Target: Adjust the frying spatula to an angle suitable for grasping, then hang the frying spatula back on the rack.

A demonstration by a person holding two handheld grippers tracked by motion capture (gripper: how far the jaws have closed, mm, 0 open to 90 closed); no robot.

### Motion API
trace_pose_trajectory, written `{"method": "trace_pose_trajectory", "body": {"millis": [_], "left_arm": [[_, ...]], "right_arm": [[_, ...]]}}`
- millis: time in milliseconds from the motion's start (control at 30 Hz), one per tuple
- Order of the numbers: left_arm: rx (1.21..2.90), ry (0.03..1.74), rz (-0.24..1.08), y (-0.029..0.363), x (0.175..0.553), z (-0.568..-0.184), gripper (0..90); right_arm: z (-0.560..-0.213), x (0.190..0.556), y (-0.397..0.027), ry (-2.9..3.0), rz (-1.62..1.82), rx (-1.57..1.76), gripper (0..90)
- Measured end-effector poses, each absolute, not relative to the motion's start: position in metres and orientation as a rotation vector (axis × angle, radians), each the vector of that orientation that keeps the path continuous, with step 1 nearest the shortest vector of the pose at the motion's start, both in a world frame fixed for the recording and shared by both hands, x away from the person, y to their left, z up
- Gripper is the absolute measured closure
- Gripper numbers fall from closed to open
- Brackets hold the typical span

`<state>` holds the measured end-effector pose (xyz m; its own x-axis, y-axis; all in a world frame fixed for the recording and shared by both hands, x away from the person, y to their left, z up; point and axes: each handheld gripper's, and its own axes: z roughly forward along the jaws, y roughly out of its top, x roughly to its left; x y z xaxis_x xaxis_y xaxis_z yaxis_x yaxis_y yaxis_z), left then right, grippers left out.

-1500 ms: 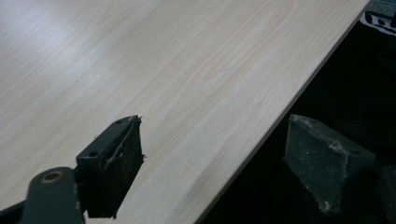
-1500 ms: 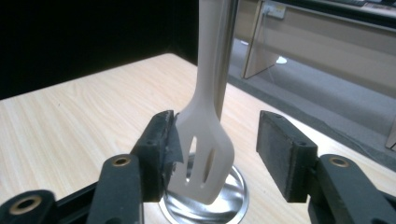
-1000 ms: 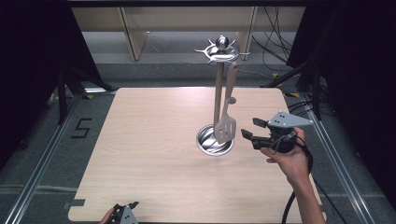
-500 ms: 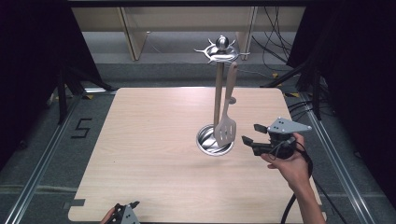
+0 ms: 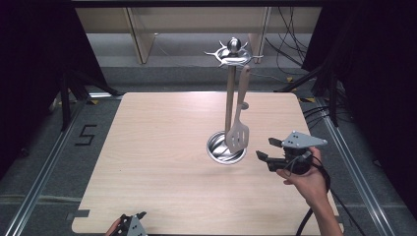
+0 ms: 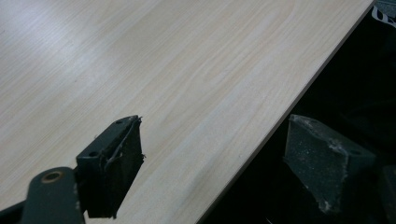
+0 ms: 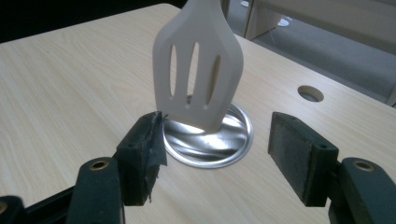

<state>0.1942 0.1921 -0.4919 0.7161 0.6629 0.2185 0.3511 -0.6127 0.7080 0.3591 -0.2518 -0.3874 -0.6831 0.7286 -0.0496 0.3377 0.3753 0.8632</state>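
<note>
A metal utensil stand [image 5: 229, 93] rises from a round shiny base [image 5: 219, 150] [image 7: 219, 140] near the table's middle right. A cream slotted spatula [image 5: 238, 132] [image 7: 198, 65] hangs from the stand's top hooks, its blade just above the base. My right gripper [image 5: 268, 149] [image 7: 217, 158] is held open right of the base, jaws pointing at the spatula and apart from it. My left gripper [image 5: 132, 225] [image 6: 212, 163] sits open at the table's front edge, one jaw over the wood, the other off the edge.
The light wooden table [image 5: 162, 147] has a small round hole [image 7: 310, 93] near its right side. Shelving and cables lie beyond the far edge. Metal floor rails run along both sides, with a "5" marked on the floor at left.
My right gripper has drawn back toward the near side and a little lower, away from the spatula. The left gripper has stayed put.
</note>
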Motion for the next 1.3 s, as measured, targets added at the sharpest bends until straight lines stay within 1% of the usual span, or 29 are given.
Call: {"method": "trace_pose_trajectory", "body": {"millis": [167,300,333,500,667,733,833,867,1033,1100,1200,1300], "left_arm": [[2.263,0.768,0.619,0.192,0.194,-0.492,18.5],[2.300,0.743,0.614,0.194,0.193,-0.489,18.5],[2.289,0.750,0.630,0.193,0.193,-0.491,18.4],[2.259,0.763,0.614,0.191,0.193,-0.492,18.5],[2.302,0.741,0.634,0.193,0.193,-0.490,18.5],[2.299,0.730,0.630,0.192,0.193,-0.489,18.5],[2.282,0.736,0.620,0.190,0.191,-0.490,18.4],[2.305,0.727,0.615,0.191,0.191,-0.490,18.5],[2.303,0.719,0.617,0.192,0.191,-0.490,18.4],[2.261,0.735,0.626,0.191,0.191,-0.492,18.5],[2.299,0.705,0.616,0.193,0.191,-0.490,18.5],[2.300,0.705,0.615,0.193,0.191,-0.490,18.5]], "right_arm": [[-0.396,0.357,-0.254,2.235,1.228,0.954,36.8],[-0.402,0.356,-0.256,2.239,1.217,0.948,36.9],[-0.404,0.354,-0.257,2.254,1.204,0.969,36.8],[-0.409,0.350,-0.258,2.265,1.189,0.949,36.6],[-0.415,0.349,-0.260,2.282,1.178,0.958,36.1],[-0.417,0.350,-0.262,2.284,1.170,0.922,36.2],[-0.419,0.349,-0.263,2.296,1.163,0.953,36.0],[-0.420,0.349,-0.263,2.297,1.169,0.948,36.0],[-0.423,0.347,-0.264,2.294,1.160,0.965,35.8],[-0.424,0.346,-0.264,2.310,1.158,0.952,35.7],[-0.425,0.344,-0.262,2.317,1.169,0.941,35.5],[-0.425,0.341,-0.258,2.313,1.167,0.928,35.3]]}}
